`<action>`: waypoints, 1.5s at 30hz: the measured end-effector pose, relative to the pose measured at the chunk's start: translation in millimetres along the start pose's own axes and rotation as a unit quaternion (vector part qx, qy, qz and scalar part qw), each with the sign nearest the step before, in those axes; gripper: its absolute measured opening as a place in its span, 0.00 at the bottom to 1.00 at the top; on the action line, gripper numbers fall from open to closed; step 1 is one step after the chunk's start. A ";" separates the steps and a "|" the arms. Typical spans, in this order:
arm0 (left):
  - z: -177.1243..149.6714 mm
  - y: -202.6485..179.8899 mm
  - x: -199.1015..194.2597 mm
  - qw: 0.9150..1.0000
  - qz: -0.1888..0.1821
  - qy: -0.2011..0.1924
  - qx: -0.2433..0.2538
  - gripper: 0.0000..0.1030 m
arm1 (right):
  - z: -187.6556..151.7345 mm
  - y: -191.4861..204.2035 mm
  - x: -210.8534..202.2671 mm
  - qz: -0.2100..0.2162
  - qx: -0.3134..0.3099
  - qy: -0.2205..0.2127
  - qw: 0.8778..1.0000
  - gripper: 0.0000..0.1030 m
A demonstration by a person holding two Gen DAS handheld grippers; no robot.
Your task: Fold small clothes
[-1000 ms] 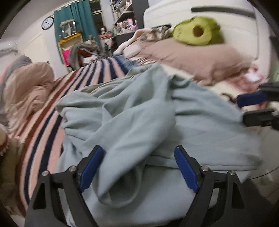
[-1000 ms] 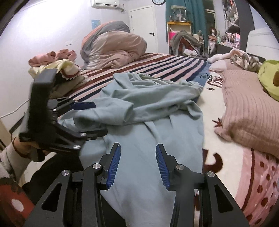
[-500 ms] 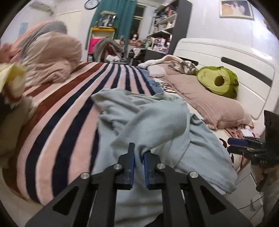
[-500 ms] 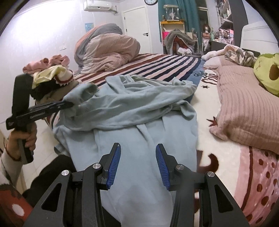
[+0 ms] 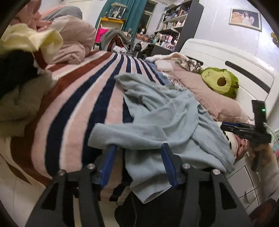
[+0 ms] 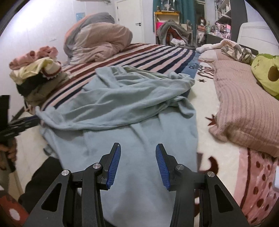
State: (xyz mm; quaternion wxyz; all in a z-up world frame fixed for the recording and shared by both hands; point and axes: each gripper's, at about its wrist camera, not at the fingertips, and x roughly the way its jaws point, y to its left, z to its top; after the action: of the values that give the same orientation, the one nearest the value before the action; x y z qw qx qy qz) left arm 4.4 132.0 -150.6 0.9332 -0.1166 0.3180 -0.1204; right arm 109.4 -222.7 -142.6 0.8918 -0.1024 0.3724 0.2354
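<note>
A bedroom under cool indoor light: a white door (image 6: 129,19) and teal curtains (image 5: 120,15) at the far wall, dark cluttered shelves (image 5: 176,26) right, a framed picture (image 5: 245,19) above the white headboard (image 5: 226,59).

So the left tongs (image 5: 137,162) clamped onto a fold of the light blue garment (image 5: 167,118) for a moment, dragged it sideways toward the striped blanket (image 5: 83,108), and have just been opening again. That fold now lies over the tips, between the jaws, not pinched, and it's more spread out.
</note>
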 end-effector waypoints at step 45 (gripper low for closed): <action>36.7 -7.7 41.3 1.000 -0.015 0.015 0.021 0.74 | 55.1 -85.3 62.1 -0.159 -0.005 0.023 0.987 0.44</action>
State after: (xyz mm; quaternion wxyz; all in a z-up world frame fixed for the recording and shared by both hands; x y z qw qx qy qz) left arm 57.8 117.5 -143.4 0.9285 -0.0999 0.3280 -0.1428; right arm 223.7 -255.7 -147.5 0.9085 -0.1703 0.3708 0.0898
